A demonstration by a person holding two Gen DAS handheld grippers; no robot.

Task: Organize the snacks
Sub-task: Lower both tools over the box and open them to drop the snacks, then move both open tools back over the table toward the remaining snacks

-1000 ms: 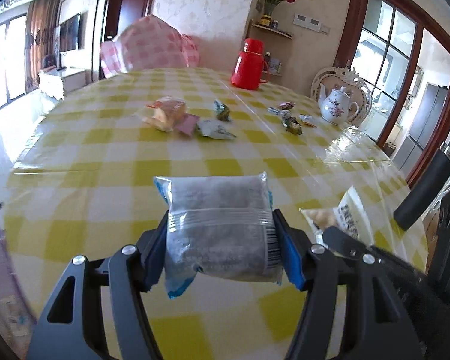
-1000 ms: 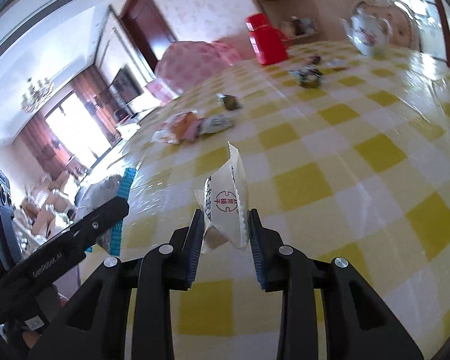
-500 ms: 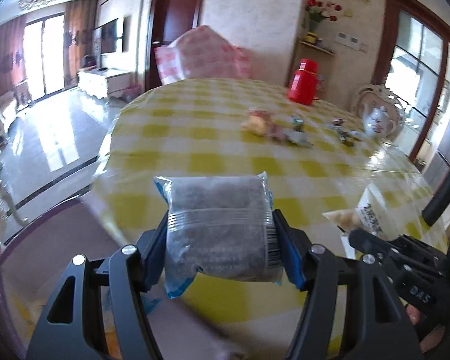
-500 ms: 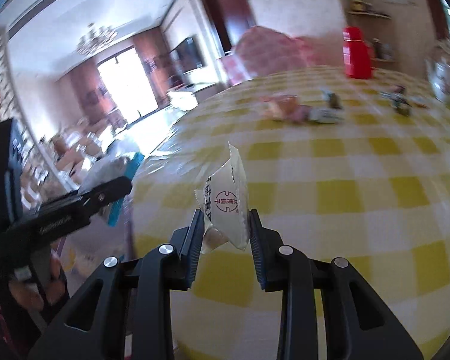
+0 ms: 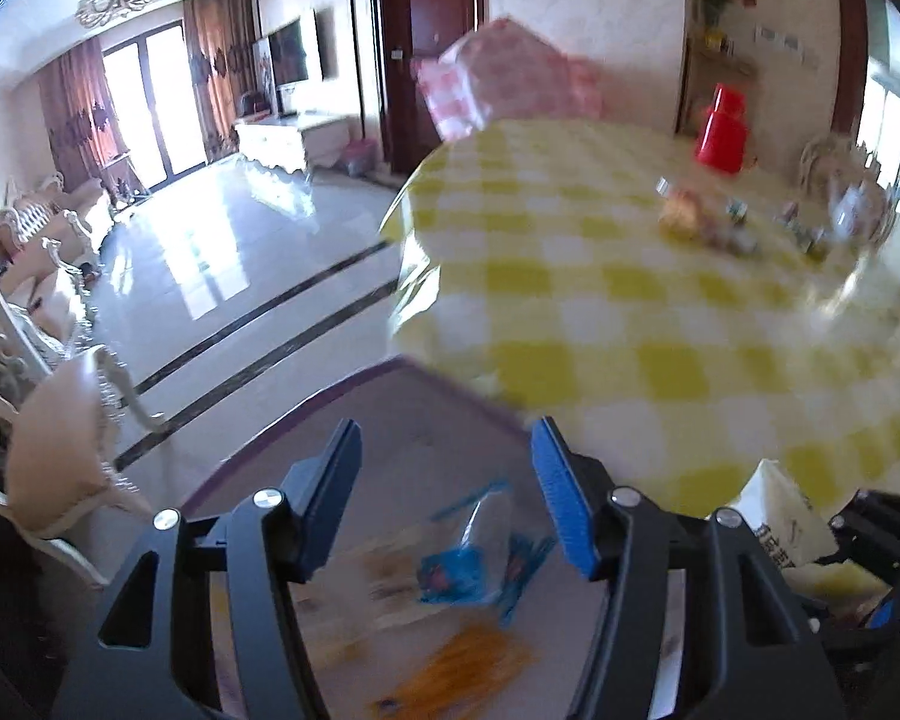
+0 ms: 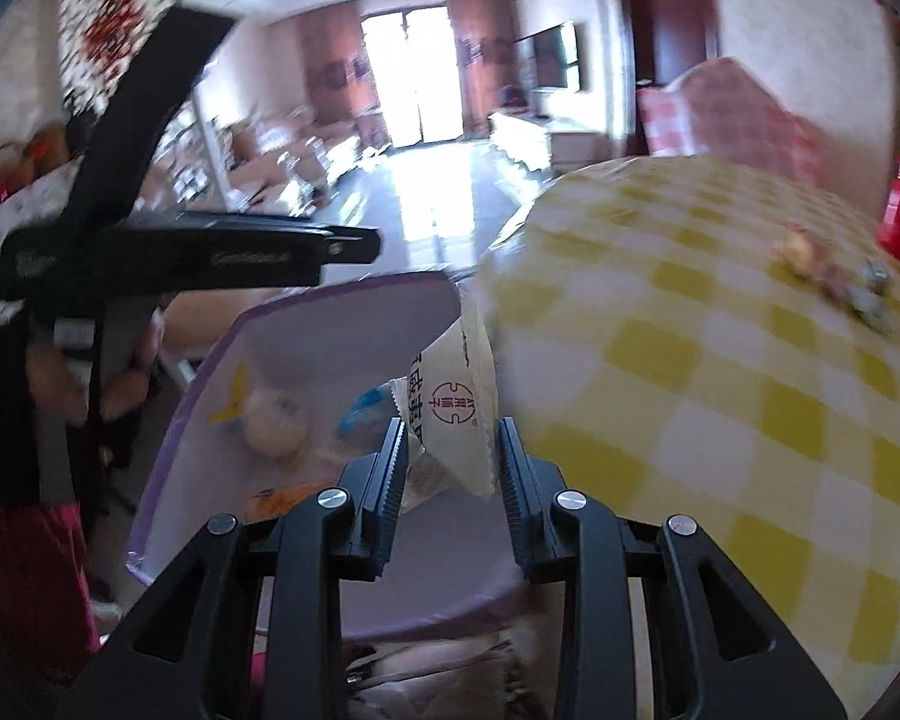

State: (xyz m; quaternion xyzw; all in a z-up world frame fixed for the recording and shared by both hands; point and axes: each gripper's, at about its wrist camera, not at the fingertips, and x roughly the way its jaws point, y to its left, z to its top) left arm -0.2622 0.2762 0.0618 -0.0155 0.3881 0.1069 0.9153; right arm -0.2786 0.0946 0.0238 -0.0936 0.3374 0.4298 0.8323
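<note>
grey snack packet (image 5: 477, 546) has dropped from left gripper (image 5: 447, 501) into purple bin (image 6: 342, 324).

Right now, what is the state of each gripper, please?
Left gripper: jaws closing, nothing between them; a clear packet lies below in the purple box.
Right gripper: shut on white snack packet.

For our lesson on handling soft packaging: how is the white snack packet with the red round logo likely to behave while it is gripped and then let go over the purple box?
The white snack packet probably flexes easily: its film is creased between the right hand-held gripper pads. It seems light, standing up from a pinch at its lower end. Released, it would likely drop flat into the purple box without rolling.
</note>
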